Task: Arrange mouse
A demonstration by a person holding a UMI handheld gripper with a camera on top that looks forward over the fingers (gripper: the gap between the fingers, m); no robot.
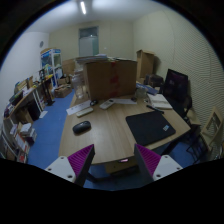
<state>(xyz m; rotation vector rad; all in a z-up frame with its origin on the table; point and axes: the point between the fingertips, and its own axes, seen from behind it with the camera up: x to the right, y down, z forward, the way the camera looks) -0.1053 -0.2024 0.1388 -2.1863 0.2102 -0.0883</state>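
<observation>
A dark computer mouse (81, 127) lies on the left part of a wooden table (110, 138), well beyond my fingers. A black mouse mat (150, 127) lies on the right part of the same table, apart from the mouse. My gripper (114, 160) is held back from the table's near edge, above the floor. Its two fingers with purple pads (80, 161) stand wide apart with nothing between them.
A large cardboard box (110, 77) stands at the table's far side, with papers and a keyboard (84, 108) near it. A black monitor (177, 88) stands at the right. Cluttered desks and shelves (25, 105) line the left wall. Blue floor surrounds the table.
</observation>
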